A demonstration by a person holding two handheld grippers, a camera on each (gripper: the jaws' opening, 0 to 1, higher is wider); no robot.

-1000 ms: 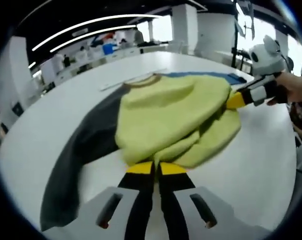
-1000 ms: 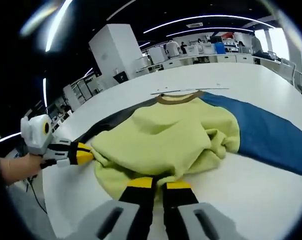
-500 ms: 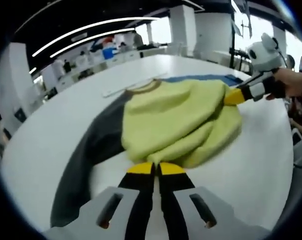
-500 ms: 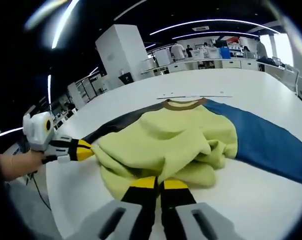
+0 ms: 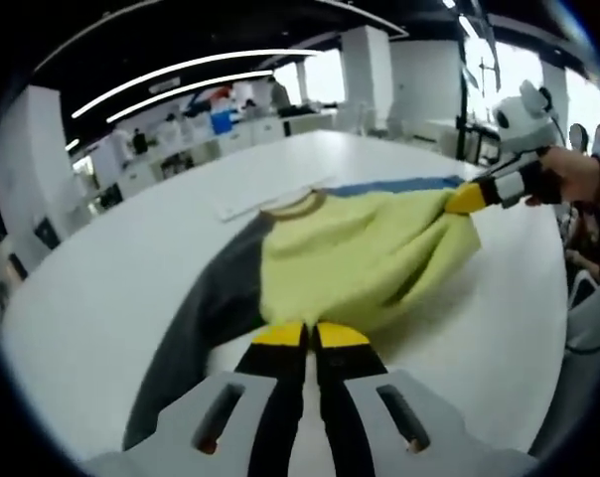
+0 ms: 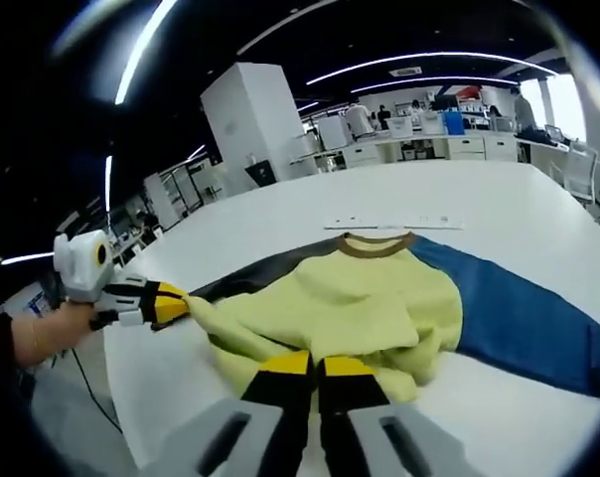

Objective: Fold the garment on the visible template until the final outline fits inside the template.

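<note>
You have one garment (image 5: 355,260) here — a yellow-green body with a brown collar (image 6: 372,244), one dark grey sleeve (image 5: 203,320) on the left and one blue sleeve (image 6: 514,313) on the right. It lies across one white table (image 5: 101,298), collar at the far side, near hem bunched and lifted. One thin white strip (image 6: 391,224) lies on the table just beyond the collar.

The room is a large open hall with white columns, desks and long ceiling lights; people stand at the far desks.

Your left gripper (image 5: 308,335) has its jaws closed on the near left hem, and in the right gripper view it reaches in from the left, level, your hand (image 6: 50,333) behind it. Your right gripper (image 6: 313,366) is clamped on the near right hem — in the left gripper view it comes in from the right, pulling the cloth taut.
</note>
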